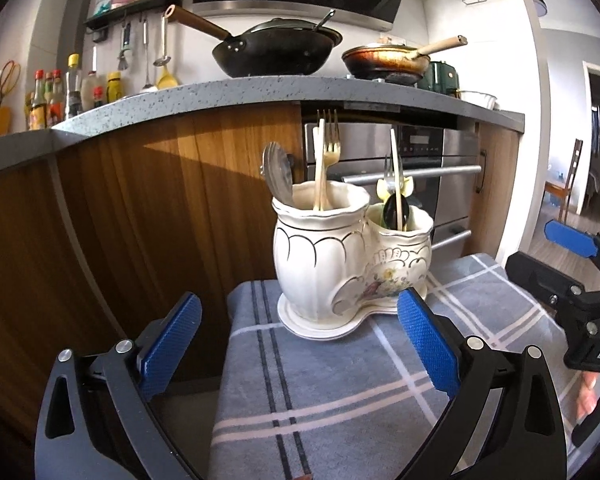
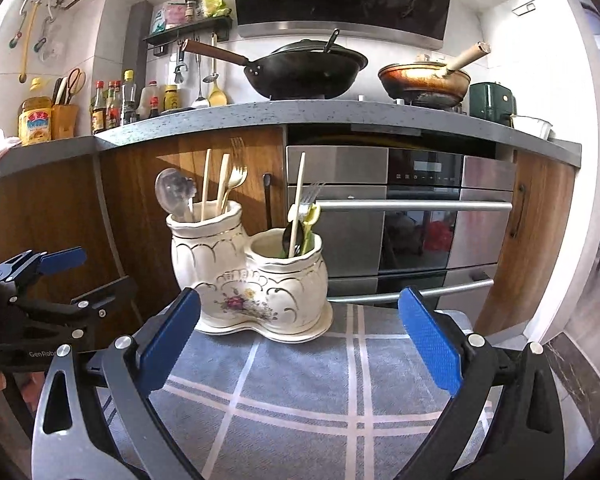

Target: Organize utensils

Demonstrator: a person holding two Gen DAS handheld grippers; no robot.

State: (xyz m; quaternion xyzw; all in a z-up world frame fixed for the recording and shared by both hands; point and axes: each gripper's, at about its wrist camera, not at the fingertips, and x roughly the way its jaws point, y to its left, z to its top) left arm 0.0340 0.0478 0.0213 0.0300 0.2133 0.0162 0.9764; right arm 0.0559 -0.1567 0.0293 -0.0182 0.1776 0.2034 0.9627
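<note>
Utensils (image 2: 224,184) upright in ceramic holder (image 2: 252,280) near cloth's (image 2: 300,400) far edge; both hand-held grippers (image 1: 300,332) (image 2: 300,332) spread wide, empty.

Glossy ceramic holder (image 2: 252,280), matt woven cloth (image 2: 300,392), brushed-steel oven (image 2: 420,220).

Both views: strong fisheye, black vignette at corners, countertop (image 1: 260,90) bowed into arc. Bright daylight from 3 o'clock; wall (image 2: 556,80) at 2 o'clock washed near white. Hard sunlit patch with sharp diagonal shadow edge on wooden cabinet front (image 1: 188,148), 10 o'clock of centre. Glare streaks on oven front (image 2: 420,204). Centre sharp; rims soft, slightly smeared. Near-lens areas at 6 to 8 o'clock dim.
</note>
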